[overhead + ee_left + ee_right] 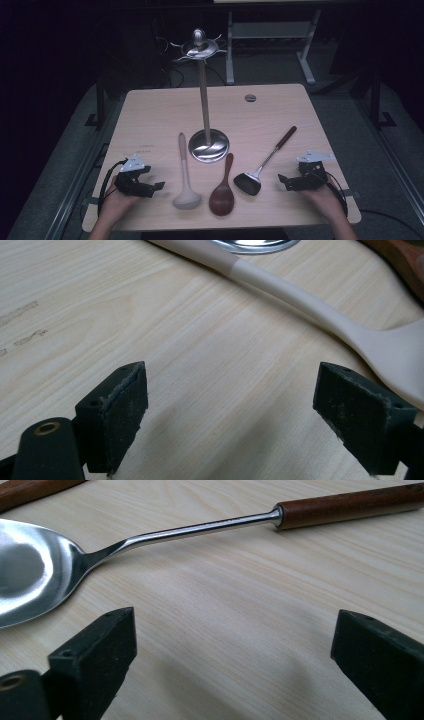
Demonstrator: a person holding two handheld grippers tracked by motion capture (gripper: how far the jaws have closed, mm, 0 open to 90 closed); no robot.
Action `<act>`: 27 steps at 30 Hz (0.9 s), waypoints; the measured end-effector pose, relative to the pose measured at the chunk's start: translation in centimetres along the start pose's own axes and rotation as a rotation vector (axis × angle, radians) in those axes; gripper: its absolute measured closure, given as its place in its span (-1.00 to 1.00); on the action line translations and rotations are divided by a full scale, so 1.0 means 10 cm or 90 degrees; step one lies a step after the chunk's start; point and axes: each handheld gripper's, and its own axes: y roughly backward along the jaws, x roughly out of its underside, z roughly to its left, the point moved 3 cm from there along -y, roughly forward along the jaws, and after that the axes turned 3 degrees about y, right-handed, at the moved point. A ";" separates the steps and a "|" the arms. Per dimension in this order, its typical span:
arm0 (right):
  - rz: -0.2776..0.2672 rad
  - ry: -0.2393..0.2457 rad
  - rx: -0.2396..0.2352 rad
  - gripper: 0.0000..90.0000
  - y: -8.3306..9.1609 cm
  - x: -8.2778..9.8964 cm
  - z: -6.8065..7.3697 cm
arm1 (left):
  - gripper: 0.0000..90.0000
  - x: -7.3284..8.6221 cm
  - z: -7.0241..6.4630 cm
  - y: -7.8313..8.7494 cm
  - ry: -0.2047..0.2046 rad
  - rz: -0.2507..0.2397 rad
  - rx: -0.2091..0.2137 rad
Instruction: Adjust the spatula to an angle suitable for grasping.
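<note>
With both sets of jaws spread and empty, the left gripper point(150, 186) beside the pale ladle point(185, 175) and the right gripper point(289, 181) beside the steel spatula point(260, 169) on the counter point(150, 115), either smooth, low-lying handle risks slipping from a shallow pinch.

Black grippers point(156, 186), grey top plates, black cables; forearms seemingly bare.

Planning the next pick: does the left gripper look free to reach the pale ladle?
Probably yes: the left gripper is open, and bare table lies between it and the ladle beside it.
</note>
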 end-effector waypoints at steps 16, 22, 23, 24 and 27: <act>-0.007 -0.014 -0.058 0.69 0.12 -0.25 0.03 | -0.68 0.00 0.01 0.02 0.000 -0.001 0.000; 0.022 0.010 -0.085 1.00 -0.02 -0.41 0.12 | -0.68 -0.01 -0.02 0.02 0.003 -0.004 -0.001; 0.022 0.019 -0.089 1.00 -0.06 -0.43 0.13 | -0.68 -0.02 -0.03 0.01 0.011 -0.009 0.000; 0.026 0.022 -0.095 1.00 -0.09 -0.46 0.14 | -0.68 -0.01 -0.03 0.01 0.007 -0.005 -0.001; 0.028 0.028 -0.100 1.00 -0.14 -0.52 0.17 | -0.68 -0.01 -0.04 -0.01 0.010 -0.005 0.000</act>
